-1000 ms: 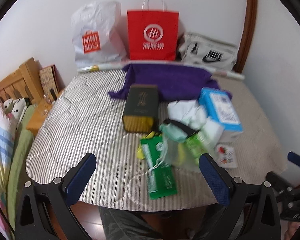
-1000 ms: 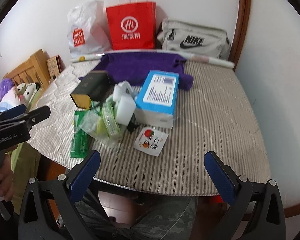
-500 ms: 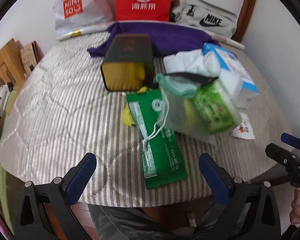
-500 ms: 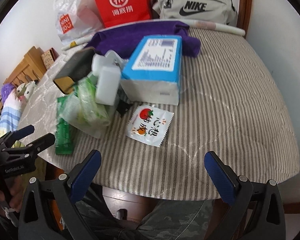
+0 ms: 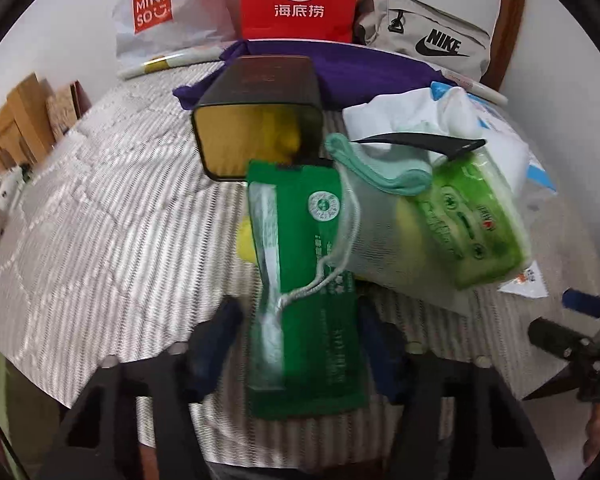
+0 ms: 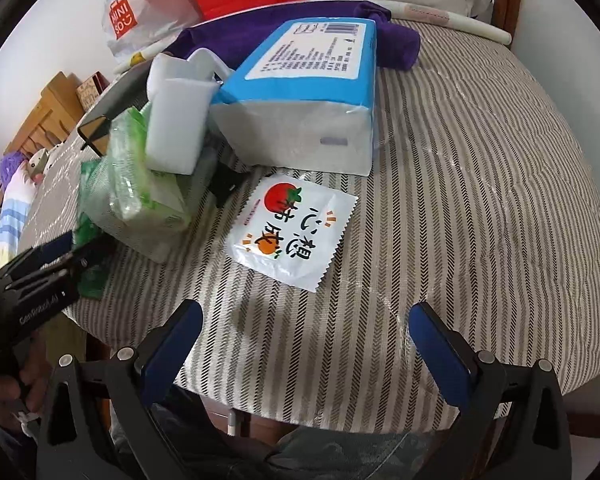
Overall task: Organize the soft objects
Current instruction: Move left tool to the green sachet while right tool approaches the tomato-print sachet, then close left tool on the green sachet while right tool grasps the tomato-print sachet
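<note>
A flat green packet [image 5: 316, 288] lies lengthwise on the striped table [image 5: 100, 240], and my left gripper [image 5: 298, 340] straddles its near end. The jaws are closing, blurred, with a gap left at the left pad. A mesh drawstring bag [image 5: 420, 220] holding green wipes rests against the packet. In the right wrist view my right gripper [image 6: 306, 332] stands open and wide over the table's front edge. A white sachet [image 6: 290, 228] with a tomato print lies just beyond its fingers. Behind the sachet are a blue tissue pack [image 6: 312, 80] and a purple cloth [image 6: 396, 36].
A dark box [image 5: 256, 128] with a yellow end and a white container [image 6: 178, 124] crowd the pile. A red paper bag [image 5: 298, 0], a white plastic bag [image 5: 156, 12] and a grey sports bag [image 5: 428, 40] line the wall. Wooden furniture [image 5: 16, 120] stands left.
Both grippers came down toward the table. The left jaws narrowed from wide open to either side of the green packet. The right gripper neared the white sachet and stayed wide.
</note>
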Demonstrator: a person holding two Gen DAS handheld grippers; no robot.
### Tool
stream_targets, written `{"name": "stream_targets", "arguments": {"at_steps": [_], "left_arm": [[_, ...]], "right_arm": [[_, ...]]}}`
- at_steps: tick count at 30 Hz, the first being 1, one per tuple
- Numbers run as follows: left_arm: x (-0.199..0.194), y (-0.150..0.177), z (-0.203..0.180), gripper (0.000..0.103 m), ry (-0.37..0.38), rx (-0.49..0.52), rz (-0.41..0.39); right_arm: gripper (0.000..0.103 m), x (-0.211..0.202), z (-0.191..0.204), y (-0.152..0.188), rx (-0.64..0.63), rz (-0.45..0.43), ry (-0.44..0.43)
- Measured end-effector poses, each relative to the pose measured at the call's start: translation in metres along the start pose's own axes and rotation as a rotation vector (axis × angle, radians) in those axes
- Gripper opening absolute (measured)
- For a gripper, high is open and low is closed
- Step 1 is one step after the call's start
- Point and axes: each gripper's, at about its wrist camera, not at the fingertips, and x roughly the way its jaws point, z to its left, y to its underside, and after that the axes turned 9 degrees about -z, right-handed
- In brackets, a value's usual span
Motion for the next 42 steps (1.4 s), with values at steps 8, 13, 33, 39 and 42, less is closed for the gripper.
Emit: {"name": "stream_targets", "arguments": {"at_steps": [8, 13, 33, 39, 42], "left_arm": [[-0.003, -0.006, 0.029, 0.047, 0.002, -0.008, 0.004], [-0.008, -0.007, 0.047, 0.047, -0.001, -0.002, -0.007], [-0.005, 0.001, 0.112, 0.054, 0.017, -0.104, -0.005], [-0.005, 0.003, 0.100, 0.069, 0.085, -0.059, 0.004], [-0.010, 0.003, 0.110, 0.069, 0.118, -0.094, -0.007]], "right_arm": [[0.102, 0.000, -0.005, -0.003, 0.020, -0.030, -0.032], [0.102, 0.005, -0.012, -0.011, 0.046, -0.036, -0.039], [0.102, 0.020, 0.006, -0.023, 0.021, -0.034, 0.028], [0.102, 0.026, 0.012, -0.028, -0.001, -0.034, 0.055], [0.102, 0.027, 0.014, -0.028, -0.006, -0.032, 0.059]]}}
